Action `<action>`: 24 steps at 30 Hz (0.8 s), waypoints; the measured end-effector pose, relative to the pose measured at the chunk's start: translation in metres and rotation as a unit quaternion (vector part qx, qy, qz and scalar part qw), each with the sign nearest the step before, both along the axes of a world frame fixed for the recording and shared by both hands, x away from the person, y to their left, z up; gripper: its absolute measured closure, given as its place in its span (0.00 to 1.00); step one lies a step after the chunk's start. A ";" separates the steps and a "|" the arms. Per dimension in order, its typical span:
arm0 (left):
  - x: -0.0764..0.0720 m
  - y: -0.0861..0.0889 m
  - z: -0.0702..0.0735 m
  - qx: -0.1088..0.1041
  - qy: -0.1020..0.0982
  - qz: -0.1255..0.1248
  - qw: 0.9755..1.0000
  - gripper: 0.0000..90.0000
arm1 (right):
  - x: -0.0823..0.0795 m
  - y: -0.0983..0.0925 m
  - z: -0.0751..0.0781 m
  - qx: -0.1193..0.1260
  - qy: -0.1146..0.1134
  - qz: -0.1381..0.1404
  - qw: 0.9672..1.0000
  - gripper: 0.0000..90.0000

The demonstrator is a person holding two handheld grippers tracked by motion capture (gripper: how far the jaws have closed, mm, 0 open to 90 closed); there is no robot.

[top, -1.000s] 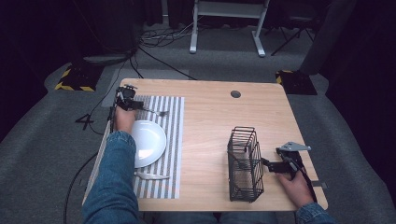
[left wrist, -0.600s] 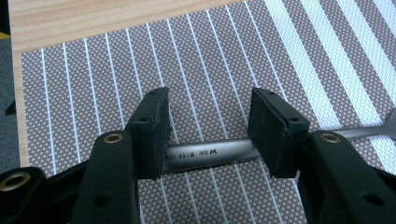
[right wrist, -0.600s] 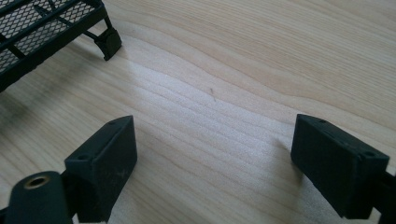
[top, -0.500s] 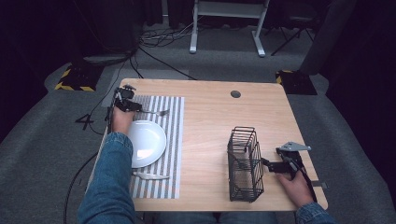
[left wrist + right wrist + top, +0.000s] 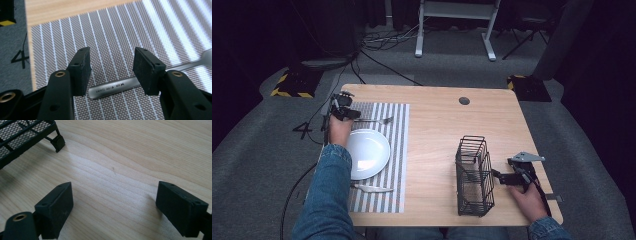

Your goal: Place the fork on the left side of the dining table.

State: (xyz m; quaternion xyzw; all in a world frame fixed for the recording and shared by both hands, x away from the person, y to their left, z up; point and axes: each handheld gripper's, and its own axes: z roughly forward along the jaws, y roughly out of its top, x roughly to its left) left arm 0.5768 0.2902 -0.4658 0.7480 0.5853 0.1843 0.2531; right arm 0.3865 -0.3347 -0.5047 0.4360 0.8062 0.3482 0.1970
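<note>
Left gripper: we see it at the far left of the bench, over the upper edge of the striped placemat; in the left gripper view its jaws stand apart, one on each side of the fork handle.
Fork: we find it lying flat on the placemat beyond the plate, its handle end between the open jaws and not clamped.
Plate: white, resting on the placemat, just beside the person's left hand.
Knife: we see it on the placemat on the near side of the plate.
Right gripper: low over bare wood just right of the wire basket; we see its jaws wide apart, holding nothing.
Basket: black, upright, right of centre on the bench; its foot shows in the right gripper view.
</note>
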 end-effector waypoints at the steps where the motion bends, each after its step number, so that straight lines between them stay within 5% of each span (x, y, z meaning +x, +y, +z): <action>1: -0.002 0.001 0.003 -0.004 -0.003 -0.001 1.000 0.54 | 0.000 0.000 0.000 0.000 0.000 0.000 1.000 0.16; 12: -0.027 -0.010 0.047 -0.031 -0.040 -0.037 0.998 0.48 | 0.000 0.000 0.000 0.000 0.000 0.000 1.000 0.16; 24: -0.086 -0.021 0.102 -0.042 -0.090 -0.067 0.993 0.47 | 0.001 -0.001 0.000 0.001 0.000 0.005 1.000 0.16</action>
